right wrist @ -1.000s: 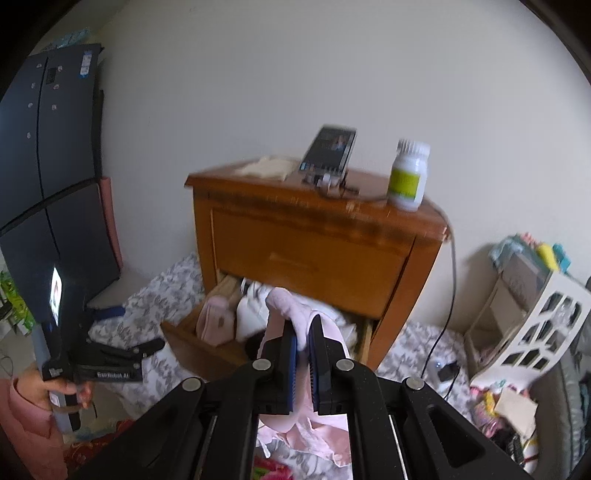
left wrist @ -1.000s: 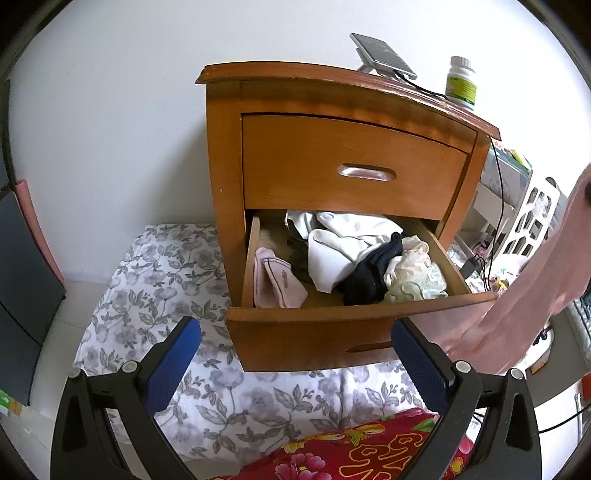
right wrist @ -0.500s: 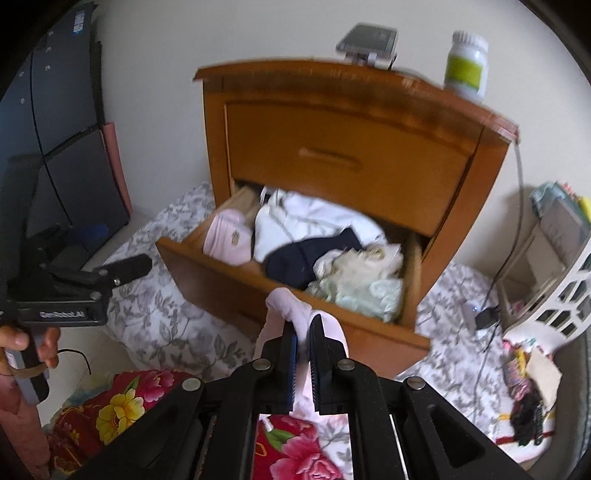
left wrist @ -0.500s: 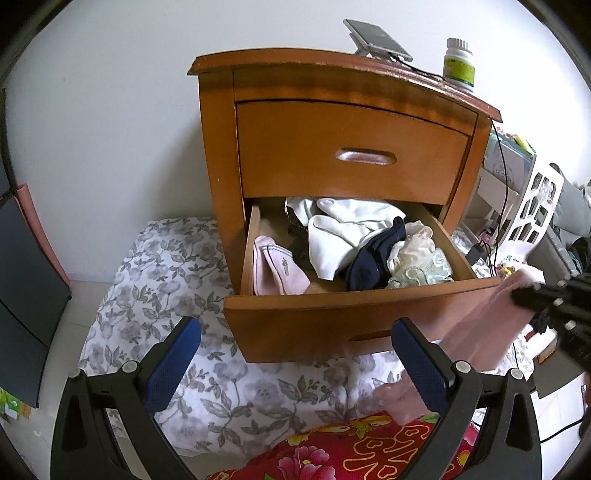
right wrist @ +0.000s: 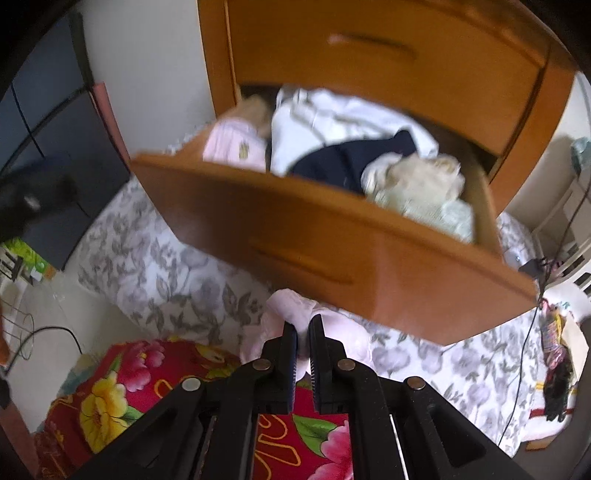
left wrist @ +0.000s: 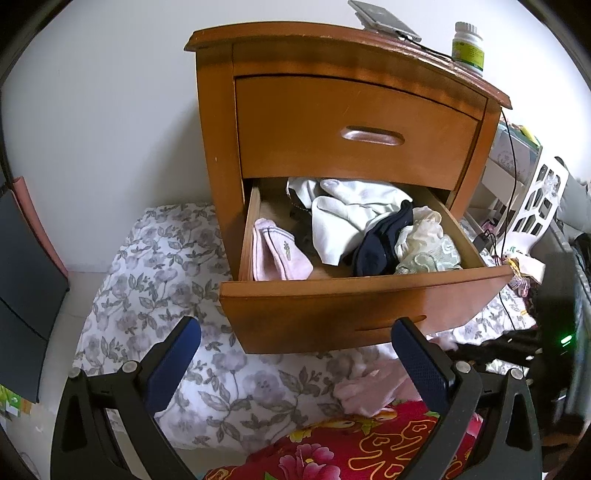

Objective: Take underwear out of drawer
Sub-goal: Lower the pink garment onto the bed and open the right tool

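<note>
Nearest, the right gripper has its fingers clenched on a pale pink garment, a fold of it pinched between the pads while the rest bunches just ahead and to either side of the tips; it seems held low over the red flowered cloth and the grey floral sheet so that it can be laid down out of the drawer; the same pink garment shows in the left view as a soft heap just inside the right-hand finger of the left gripper; that left gripper's fingers stand released and wide apart with nothing between them, probably waiting and kept clear of the work; just beyond both sets of fingers hangs the front of the lower drawer, pulled out so its contents can be reached; inside it I count four visible pieces still to come out: a folded pink item to the left, a white bundle in the middle, a dark navy piece draped against it, and a pale green lacy one to the right; farther on, the nightstand has two drawers, the upper drawer closed; on its top, farthest from the fingers, sit one phone and one white bottle.
</note>
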Demonstrator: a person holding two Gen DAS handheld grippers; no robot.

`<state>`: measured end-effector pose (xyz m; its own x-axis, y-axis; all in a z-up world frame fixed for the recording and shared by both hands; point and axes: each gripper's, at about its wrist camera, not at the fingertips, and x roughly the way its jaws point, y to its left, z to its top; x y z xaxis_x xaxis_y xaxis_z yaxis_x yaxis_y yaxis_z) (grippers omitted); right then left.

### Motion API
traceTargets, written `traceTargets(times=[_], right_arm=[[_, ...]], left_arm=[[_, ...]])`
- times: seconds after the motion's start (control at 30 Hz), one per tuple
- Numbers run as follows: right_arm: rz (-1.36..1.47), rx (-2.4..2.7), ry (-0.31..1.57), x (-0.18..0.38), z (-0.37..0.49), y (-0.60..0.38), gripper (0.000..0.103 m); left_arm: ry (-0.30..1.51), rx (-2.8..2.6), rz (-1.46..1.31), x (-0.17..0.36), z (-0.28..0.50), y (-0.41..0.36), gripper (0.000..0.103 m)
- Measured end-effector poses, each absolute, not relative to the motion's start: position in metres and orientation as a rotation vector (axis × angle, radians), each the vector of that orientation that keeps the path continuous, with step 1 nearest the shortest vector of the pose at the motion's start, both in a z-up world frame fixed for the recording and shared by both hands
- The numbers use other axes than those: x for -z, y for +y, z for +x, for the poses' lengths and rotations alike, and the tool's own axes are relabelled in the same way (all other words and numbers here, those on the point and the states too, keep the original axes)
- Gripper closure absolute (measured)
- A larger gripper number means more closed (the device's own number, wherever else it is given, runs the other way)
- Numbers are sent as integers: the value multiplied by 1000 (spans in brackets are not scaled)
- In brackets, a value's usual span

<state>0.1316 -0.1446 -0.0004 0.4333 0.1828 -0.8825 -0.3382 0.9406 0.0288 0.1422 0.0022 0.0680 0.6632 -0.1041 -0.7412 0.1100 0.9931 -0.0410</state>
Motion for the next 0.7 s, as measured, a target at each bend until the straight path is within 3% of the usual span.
traceTargets(times=[0.3,0.5,0.63,0.7], right_arm=[[-170,-313,1180,45,141,-140,94],[-170,-310,1190,46,144,-142,93],[-162,-309,1186,40,144,-143,67],[-163,-308,1176,35,142,-144,65]], left_arm=[[860,123,3,-60,147,4,0],[872,121,2,-56,150,5,0],[870,121,4,-56,150,4,0],[868,120,7,-56,150,3,0]])
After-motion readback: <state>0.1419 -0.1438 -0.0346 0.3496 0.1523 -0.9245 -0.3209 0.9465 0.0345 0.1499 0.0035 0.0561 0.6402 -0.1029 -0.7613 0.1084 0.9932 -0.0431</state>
